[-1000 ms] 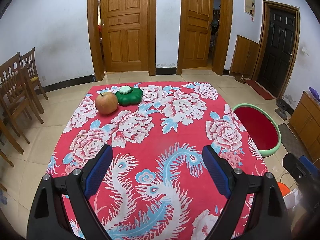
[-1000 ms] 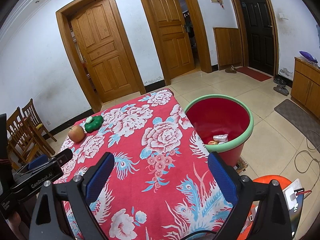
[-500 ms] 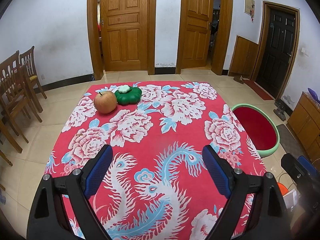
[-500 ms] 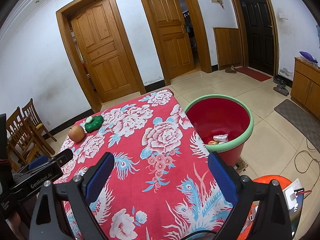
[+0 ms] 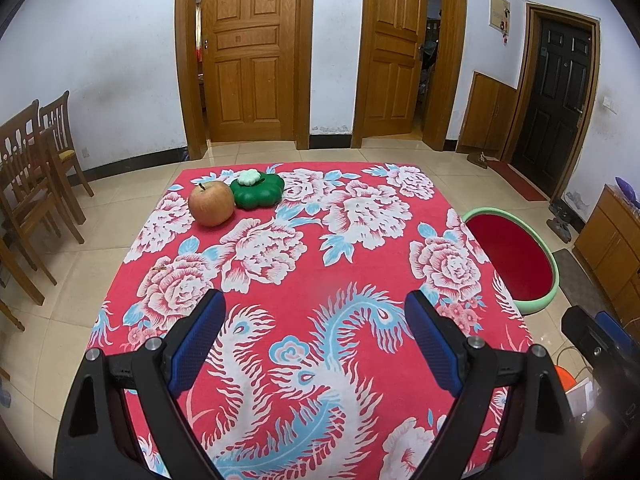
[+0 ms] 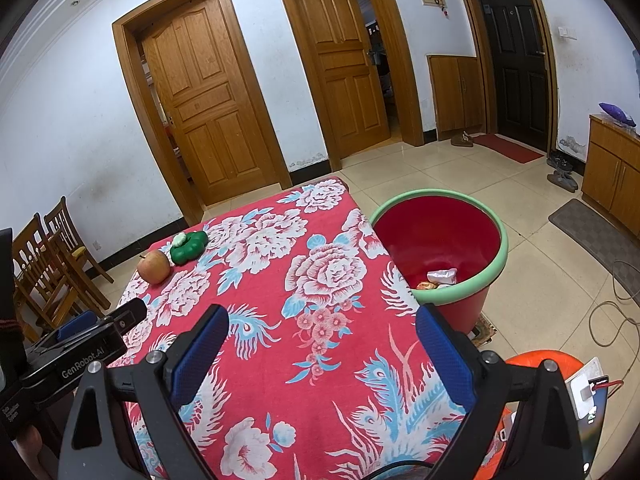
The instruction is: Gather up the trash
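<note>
A red bucket with a green rim (image 6: 486, 276) stands on the floor by the table's right side; a white wrapper (image 6: 442, 277) and other scraps lie at its bottom. The same bucket (image 5: 550, 264) shows at the right in the left wrist view. My left gripper (image 5: 314, 334) hangs open over the near part of the red flowered tablecloth (image 5: 360, 280), nothing between its blue pads. My right gripper (image 6: 322, 350) is open too, empty, above the cloth (image 6: 280, 280) near the bucket. An apple (image 5: 211, 203) and a green pumpkin-shaped box (image 5: 258, 191) sit at the far left corner.
Wooden chairs (image 5: 36, 176) stand left of the table. Two wooden doors (image 5: 248, 52) and a dark door (image 5: 556, 100) line the back wall. A low cabinet (image 6: 612, 172), a grey mat (image 6: 596, 232), a cable and an orange stool (image 6: 540, 364) lie on the right.
</note>
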{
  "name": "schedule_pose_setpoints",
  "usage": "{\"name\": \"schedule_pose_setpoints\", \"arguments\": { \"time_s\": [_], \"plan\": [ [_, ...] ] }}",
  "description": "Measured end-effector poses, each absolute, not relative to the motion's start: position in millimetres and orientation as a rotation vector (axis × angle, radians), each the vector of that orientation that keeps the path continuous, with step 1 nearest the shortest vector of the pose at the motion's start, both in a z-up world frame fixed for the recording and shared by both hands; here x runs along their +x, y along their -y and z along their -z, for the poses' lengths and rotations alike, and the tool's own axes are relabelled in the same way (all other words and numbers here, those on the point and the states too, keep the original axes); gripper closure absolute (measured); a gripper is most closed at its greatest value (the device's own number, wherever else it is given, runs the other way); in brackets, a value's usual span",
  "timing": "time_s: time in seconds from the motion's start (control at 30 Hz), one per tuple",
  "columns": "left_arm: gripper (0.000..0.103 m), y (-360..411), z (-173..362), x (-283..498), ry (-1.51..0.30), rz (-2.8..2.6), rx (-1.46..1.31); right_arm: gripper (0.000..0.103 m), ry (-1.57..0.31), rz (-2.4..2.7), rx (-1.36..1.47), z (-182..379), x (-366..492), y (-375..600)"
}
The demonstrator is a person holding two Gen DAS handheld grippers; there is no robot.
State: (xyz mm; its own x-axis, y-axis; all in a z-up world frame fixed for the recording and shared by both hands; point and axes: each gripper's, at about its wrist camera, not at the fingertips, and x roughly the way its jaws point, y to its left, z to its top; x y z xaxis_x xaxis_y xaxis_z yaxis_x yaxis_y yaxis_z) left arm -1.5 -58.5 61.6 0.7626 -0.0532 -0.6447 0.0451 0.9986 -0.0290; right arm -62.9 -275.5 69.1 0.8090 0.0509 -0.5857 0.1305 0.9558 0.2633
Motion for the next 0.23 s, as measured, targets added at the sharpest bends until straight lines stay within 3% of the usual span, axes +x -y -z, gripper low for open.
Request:
{"name": "schedule_pose_setpoints", "arguments": {
  "time_s": [0.23],
  "plan": [
    [0.013, 57.8, -60.5, -3.3, -0.702, 0.052, -0.015, 0.007, -0.630, 0.043, 0.301, -69.0, -62.8, 275.5]
  ]
}}
